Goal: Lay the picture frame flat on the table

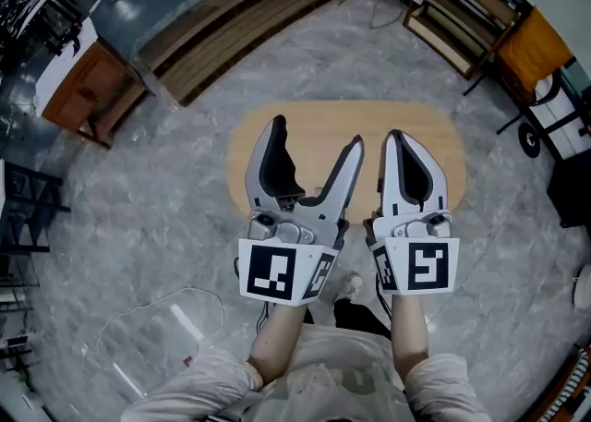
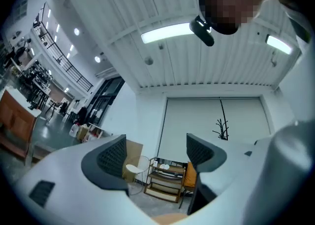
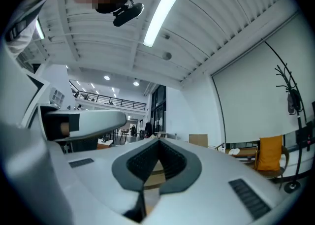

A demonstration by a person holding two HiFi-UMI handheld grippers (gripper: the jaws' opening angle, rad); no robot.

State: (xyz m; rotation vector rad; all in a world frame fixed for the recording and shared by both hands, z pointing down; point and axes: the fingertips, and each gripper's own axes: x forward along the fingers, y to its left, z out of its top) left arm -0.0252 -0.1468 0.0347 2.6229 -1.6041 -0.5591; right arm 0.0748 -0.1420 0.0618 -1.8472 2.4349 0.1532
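**Both tongs held high and empty, no frame in sight**

In the head view the two hand-held tongs are in the middle of the frame, far above the small oval surface of light wood (image 1: 443, 148), which stands on a grey marbled floor (image 1: 166, 226). The left tongs (image 1: 319, 131) are wide apart. The left gripper view shows nothing between the two dark pads, only the room behind them, with a low wooden shelf rack (image 2: 165, 182) far away. The right tongs (image 1: 399, 138) are closed together. In the right gripper view the pads meet with nothing between them.

The picture frame does not show in any view. The visible part of the oval surface is bare, but its lower middle part is covered by the tongs, so I cannot say whether the frame lies there or is somewhere else.

My judgement is that no step of the task is in hand at this moment. The tongs point out into the room, not down to the surface, and they carry nothing.

The next move first calls for finding the frame. Then the tongs must come down and tilt toward the surface. The right tongs will have to open before they can take an edge of the frame.
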